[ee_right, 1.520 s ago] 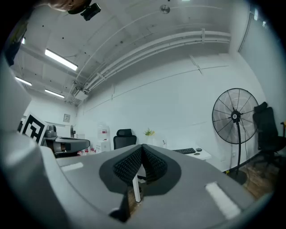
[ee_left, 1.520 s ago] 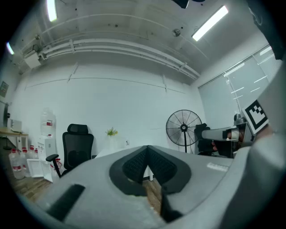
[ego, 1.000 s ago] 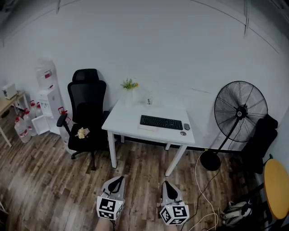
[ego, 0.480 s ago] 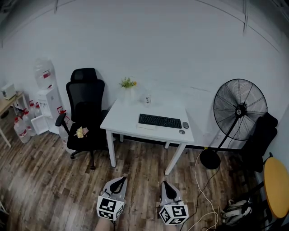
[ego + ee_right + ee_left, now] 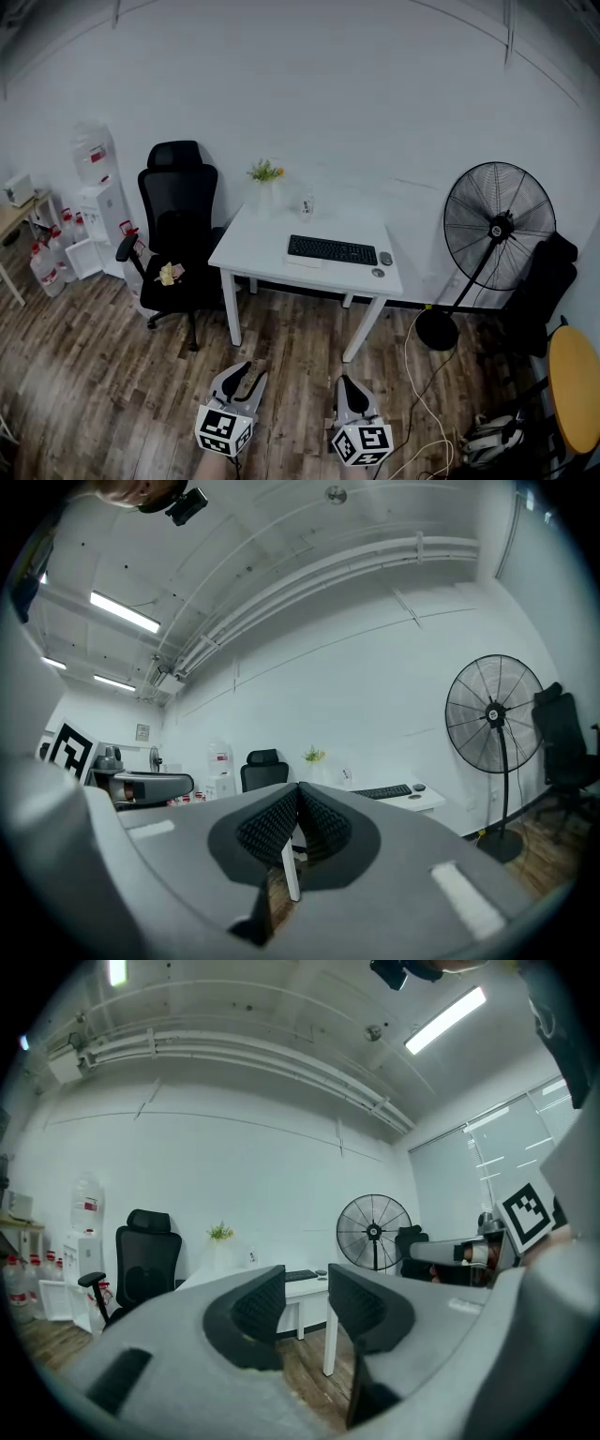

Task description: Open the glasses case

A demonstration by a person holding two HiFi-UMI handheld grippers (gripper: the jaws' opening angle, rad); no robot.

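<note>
I cannot make out a glasses case in any view. My left gripper (image 5: 247,374) is low in the head view, held over the wooden floor in front of the white desk (image 5: 267,255), with its jaws apart and nothing between them. The left gripper view shows the same gripper (image 5: 307,1283) open, the desk visible through the gap. My right gripper (image 5: 344,383) hangs beside it to the right, jaws pressed together and empty. In the right gripper view, that gripper (image 5: 298,799) is shut, with the pads meeting.
The desk carries a black keyboard (image 5: 331,250), a mouse (image 5: 385,259) and a small plant (image 5: 265,172). A black office chair (image 5: 178,234) stands left of it, a standing fan (image 5: 494,225) right. A water dispenser (image 5: 98,202) is far left, a yellow round table (image 5: 574,389) far right.
The left gripper's jaws, shut before, have opened. The right gripper has stayed shut. Both remain low over the floor before the desk.
</note>
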